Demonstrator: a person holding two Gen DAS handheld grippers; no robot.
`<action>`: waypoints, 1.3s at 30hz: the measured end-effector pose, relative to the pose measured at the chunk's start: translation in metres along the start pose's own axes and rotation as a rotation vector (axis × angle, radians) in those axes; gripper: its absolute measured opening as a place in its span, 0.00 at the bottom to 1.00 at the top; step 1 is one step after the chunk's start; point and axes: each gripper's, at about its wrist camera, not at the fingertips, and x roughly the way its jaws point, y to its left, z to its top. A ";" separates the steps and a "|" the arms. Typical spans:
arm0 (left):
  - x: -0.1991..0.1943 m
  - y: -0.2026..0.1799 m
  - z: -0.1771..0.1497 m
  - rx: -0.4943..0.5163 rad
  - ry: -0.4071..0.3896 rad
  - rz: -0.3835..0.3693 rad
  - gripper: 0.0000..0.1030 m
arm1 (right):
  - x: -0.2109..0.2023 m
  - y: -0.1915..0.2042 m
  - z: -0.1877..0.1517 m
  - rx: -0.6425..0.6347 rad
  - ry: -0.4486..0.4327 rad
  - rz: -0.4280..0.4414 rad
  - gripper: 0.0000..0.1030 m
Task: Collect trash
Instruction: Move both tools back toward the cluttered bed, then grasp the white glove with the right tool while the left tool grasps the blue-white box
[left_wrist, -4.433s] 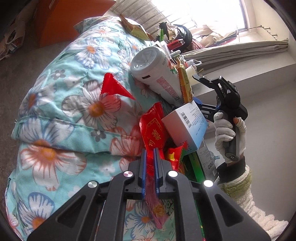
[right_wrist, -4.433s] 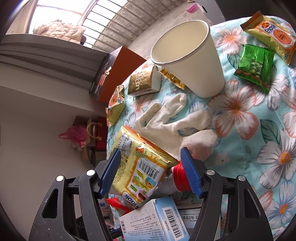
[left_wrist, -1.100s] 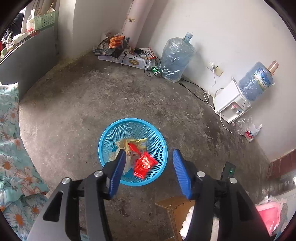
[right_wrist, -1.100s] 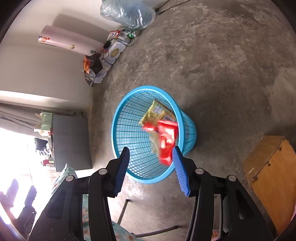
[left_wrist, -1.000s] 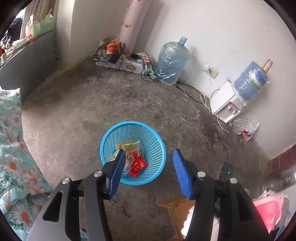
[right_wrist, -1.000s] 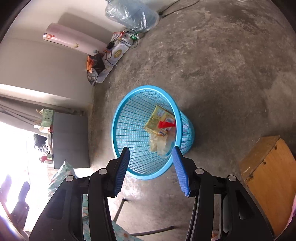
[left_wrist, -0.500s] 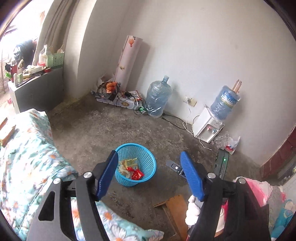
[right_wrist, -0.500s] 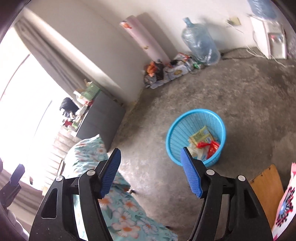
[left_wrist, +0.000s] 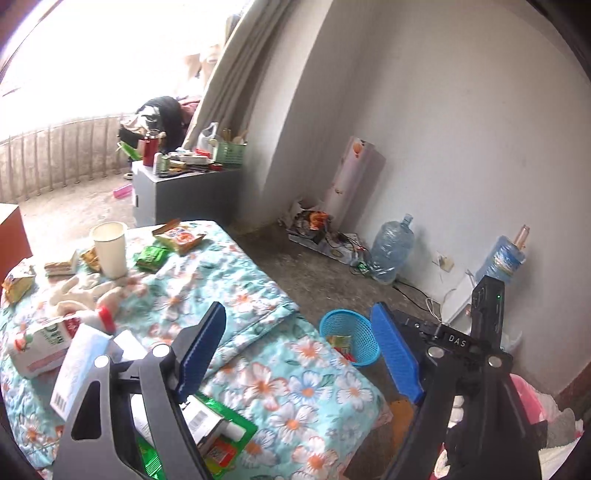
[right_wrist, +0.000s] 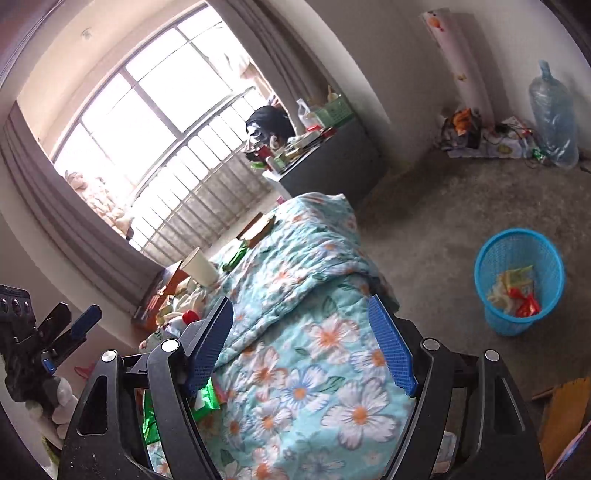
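- Trash is split between two places: wrappers already lie in the blue basket (right_wrist: 519, 280) on the floor, while cartons, packets and a paper cup (left_wrist: 109, 249) sit scattered over the floral quilt (left_wrist: 258, 295).
- Left gripper (left_wrist: 301, 354) and right gripper (right_wrist: 303, 345) both hang above the quilt with nothing between the jaws — the jaws have just been opening and stand wide, which suits a return for another pick.
- Nearest pieces crowd the near-left part of the quilt: a white box (left_wrist: 79, 369), a milk carton (left_wrist: 40, 343) and green packets (left_wrist: 221, 435) overlapping under the left gripper.
- Quilt's edge drops off just short of the basket — bare concrete floor (right_wrist: 461, 206) around it leaves free room for the carry.
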 end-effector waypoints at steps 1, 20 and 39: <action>-0.008 0.009 -0.004 -0.016 -0.012 0.018 0.76 | 0.005 0.008 -0.001 -0.014 0.015 0.014 0.70; -0.104 0.130 -0.066 -0.295 -0.131 0.217 0.77 | 0.058 0.092 -0.032 -0.045 0.338 0.258 0.70; -0.040 0.196 -0.075 -0.145 0.090 0.156 0.88 | 0.145 0.162 -0.053 -0.131 0.574 0.205 0.70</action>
